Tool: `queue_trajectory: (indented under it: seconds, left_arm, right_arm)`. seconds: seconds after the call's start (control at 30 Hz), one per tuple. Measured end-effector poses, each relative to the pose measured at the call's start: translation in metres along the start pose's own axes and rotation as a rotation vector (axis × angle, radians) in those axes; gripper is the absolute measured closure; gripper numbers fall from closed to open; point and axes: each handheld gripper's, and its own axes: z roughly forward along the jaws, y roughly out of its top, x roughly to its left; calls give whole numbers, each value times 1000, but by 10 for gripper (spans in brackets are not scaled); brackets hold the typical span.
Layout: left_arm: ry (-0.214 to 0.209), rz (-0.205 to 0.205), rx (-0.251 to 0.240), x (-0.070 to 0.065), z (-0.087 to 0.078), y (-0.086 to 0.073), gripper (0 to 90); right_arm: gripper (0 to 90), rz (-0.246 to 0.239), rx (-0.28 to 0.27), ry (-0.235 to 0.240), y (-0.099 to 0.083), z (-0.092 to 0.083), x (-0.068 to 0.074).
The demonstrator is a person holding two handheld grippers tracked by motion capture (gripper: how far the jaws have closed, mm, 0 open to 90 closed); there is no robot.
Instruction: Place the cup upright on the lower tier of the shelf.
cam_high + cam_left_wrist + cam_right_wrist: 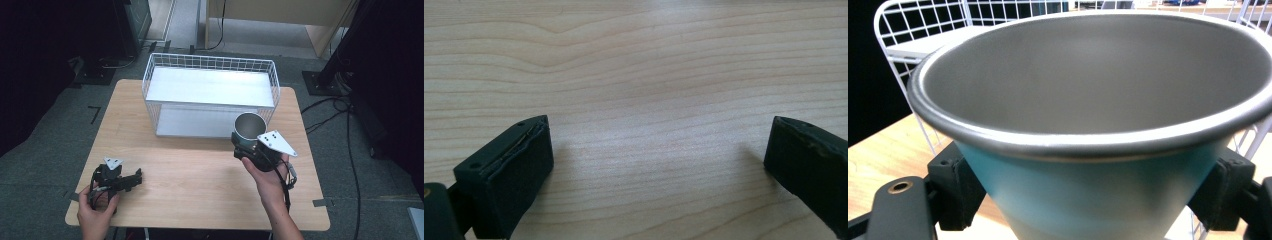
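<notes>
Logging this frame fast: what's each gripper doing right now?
Left gripper: open, empty, low over the wooden table.
Right gripper: shut on the metal cup, held in front of the white wire rack.

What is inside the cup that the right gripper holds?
The cup looks empty: its grey inner wall shows bare in the right gripper view. Its bottom is out of sight below the near rim, so something small lying there cannot be ruled out.

Cup teal outside, grey inside; wire rack white; table pale woodgrain; tool jaws black
</notes>
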Motion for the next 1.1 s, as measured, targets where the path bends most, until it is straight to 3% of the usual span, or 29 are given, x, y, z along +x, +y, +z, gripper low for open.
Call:
queue_trajectory:
  seconds: [1.1]
  left_arm:
    - [0, -2, -2, 0, 0, 0, 0]
  right_arm:
    - [170, -7, -71, 0, 54, 13, 5]
